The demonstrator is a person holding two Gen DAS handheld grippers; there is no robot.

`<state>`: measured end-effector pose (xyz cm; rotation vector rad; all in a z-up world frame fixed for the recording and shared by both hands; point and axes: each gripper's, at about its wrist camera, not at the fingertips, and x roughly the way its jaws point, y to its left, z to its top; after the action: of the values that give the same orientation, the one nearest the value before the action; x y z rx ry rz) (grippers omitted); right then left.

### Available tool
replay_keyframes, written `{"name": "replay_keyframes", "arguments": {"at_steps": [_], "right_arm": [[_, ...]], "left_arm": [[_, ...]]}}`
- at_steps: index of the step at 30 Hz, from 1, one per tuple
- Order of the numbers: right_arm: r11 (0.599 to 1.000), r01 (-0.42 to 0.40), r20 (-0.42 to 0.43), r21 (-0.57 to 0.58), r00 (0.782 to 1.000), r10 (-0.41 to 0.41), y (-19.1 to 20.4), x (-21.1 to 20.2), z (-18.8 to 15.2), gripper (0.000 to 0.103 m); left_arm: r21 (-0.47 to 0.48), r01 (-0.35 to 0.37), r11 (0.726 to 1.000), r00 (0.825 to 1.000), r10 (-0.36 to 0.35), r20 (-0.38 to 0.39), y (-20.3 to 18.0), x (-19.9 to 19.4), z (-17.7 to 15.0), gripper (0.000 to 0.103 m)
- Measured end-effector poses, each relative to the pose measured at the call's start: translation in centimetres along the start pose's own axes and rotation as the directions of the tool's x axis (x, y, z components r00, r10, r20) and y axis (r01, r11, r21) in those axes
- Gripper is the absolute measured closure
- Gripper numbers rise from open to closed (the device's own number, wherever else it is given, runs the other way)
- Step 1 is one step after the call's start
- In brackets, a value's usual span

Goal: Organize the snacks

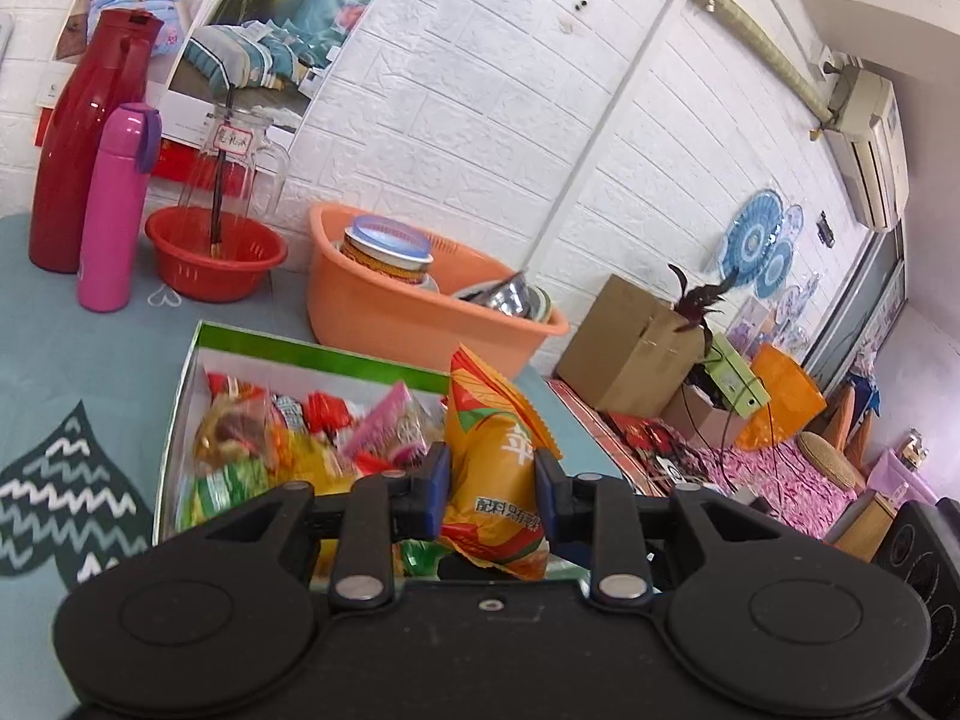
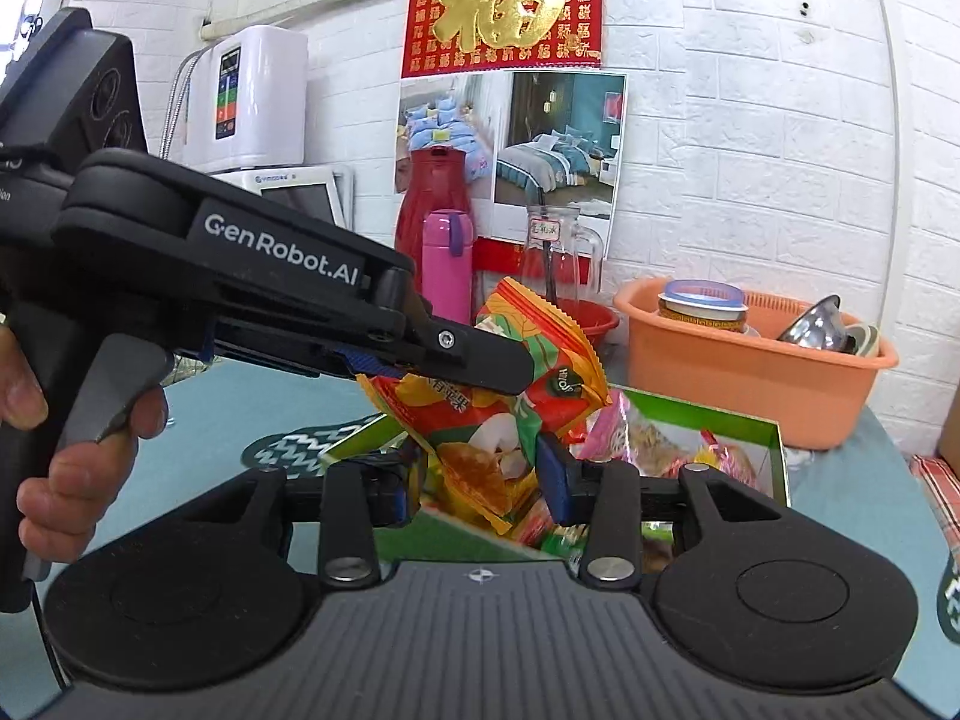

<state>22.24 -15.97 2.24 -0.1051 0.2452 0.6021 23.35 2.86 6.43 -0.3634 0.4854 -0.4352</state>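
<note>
An orange snack bag (image 1: 492,456) with fruit pictures (image 2: 480,456) hangs above an open green-rimmed box (image 1: 252,343) full of mixed snack packets (image 1: 270,450). My left gripper (image 1: 492,480) is shut on the bag, its blue pads pressing both sides. In the right wrist view the left gripper (image 2: 498,372) comes in from the left, held by a hand (image 2: 78,456), and pinches the bag's upper part. My right gripper (image 2: 480,480) is shut on the lower part of what looks like the same bag, over the box (image 2: 774,438).
On the teal tablecloth (image 1: 90,348) behind the box stand a red flask (image 1: 84,138), a pink bottle (image 1: 114,210), a glass jug in a red bowl (image 1: 216,258) and an orange basin (image 1: 408,312) holding a tin and metal bowls. A cardboard box (image 1: 630,348) sits beyond the table's right edge.
</note>
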Motion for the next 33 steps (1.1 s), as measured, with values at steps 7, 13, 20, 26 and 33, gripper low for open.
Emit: {"name": "replay_keyframes", "arguments": {"at_steps": [7, 13, 20, 26, 33], "right_arm": [[1.0, 0.015, -0.036, -0.019, 0.999, -0.016, -2.0, 4.5, 0.1, 0.034], [0.993, 0.107, -0.139, 0.04, 0.985, -0.101, -3.6, 6.6, -2.1, 0.026], [0.991, 0.122, -0.108, 0.061, 0.987, -0.115, -2.9, 4.0, -1.4, 0.0], [0.978, 0.189, -0.077, 0.088, 0.98, -0.183, -1.8, -1.8, 1.0, 0.0], [0.967, 0.224, -0.078, 0.121, 0.973, -0.216, -0.6, -9.4, 0.6, 0.0]], "left_arm": [[-0.014, -0.034, 0.999, 0.999, 0.034, -0.02, 2.5, 4.4, 1.5, 0.043], [-0.007, -0.15, 0.989, 0.988, 0.149, -0.038, 4.7, 5.3, 0.0, 0.0], [-0.029, -0.166, 0.986, 0.985, 0.165, -0.04, 4.3, 2.9, -0.1, 0.0], [0.056, -0.2, 0.978, 0.98, 0.2, 0.008, 0.0, -2.0, -0.8, 0.0], [0.191, -0.278, 0.941, 0.96, 0.274, 0.048, -4.9, -7.5, -4.5, 0.0]]}}
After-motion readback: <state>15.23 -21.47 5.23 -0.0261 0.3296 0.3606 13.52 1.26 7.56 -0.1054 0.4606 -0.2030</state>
